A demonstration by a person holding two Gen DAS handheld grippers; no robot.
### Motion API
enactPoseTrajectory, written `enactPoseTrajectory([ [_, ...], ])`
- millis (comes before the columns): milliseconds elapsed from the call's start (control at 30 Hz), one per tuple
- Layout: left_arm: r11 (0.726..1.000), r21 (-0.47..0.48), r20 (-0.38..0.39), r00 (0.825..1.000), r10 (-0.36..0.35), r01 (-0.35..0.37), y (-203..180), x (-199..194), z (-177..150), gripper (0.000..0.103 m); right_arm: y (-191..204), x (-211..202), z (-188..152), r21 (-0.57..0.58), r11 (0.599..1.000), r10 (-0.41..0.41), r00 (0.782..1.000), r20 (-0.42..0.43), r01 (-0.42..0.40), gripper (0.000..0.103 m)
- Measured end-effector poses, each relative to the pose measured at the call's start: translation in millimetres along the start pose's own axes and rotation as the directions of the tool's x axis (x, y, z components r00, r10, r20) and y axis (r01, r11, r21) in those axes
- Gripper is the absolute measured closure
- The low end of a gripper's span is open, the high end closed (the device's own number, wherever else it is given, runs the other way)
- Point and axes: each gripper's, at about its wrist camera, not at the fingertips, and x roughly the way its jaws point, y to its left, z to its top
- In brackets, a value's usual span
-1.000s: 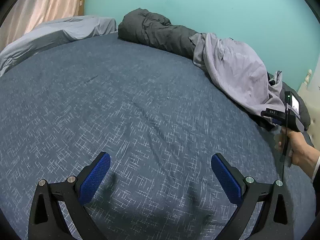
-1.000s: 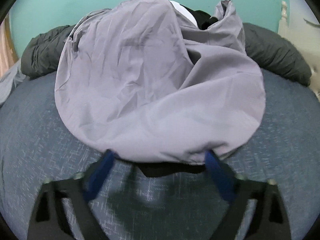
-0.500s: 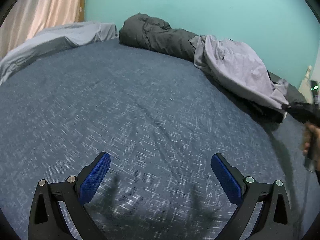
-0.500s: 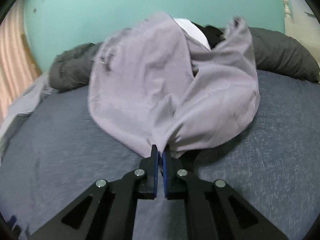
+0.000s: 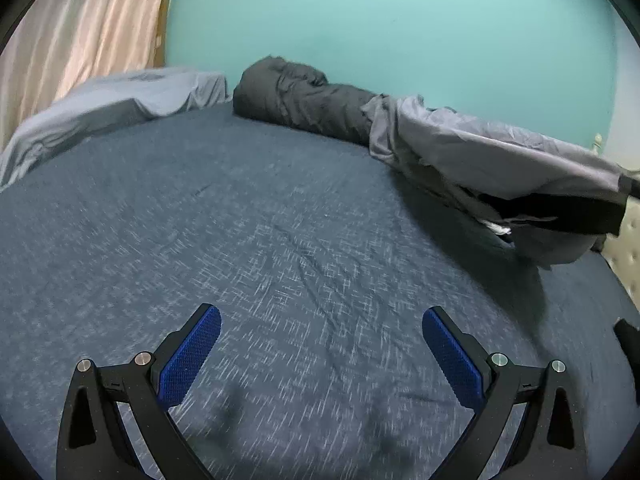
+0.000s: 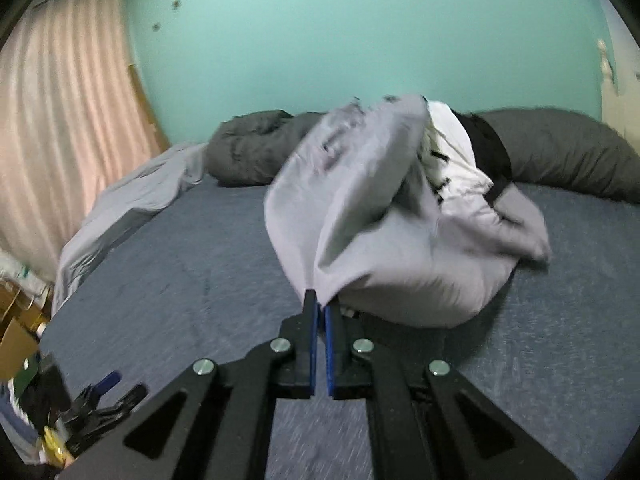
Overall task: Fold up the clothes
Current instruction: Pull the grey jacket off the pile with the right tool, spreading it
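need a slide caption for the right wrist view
Right gripper shut on the edge of a grey garment, lifting it off the blue bed.

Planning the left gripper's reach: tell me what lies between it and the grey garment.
Only bare blue bedsheet lies between the left gripper and the grey garment, as the left wrist view shows.

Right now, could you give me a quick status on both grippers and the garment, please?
Right gripper shut on grey garment, its edge lifted. Left gripper open, empty, above bedsheet. Dark duvet behind.

Left gripper agape — right gripper clamped
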Motion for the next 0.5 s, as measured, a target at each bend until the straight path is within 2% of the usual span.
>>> enactPoseTrajectory([
  [267,1.000,0.015,0.004,1.000,-0.017,0.017,10,-50,-17,0.000,41,-82,11,-0.041,0.999,0.037,0.999,0.040,-0.035,0.101],
  [500,0.998,0.003,0.003,0.998,-0.060,0.060,15,-75,-27,0.000,67,-140,22,-0.109,0.994,0.025,0.998,0.062,-0.018,0.101],
])
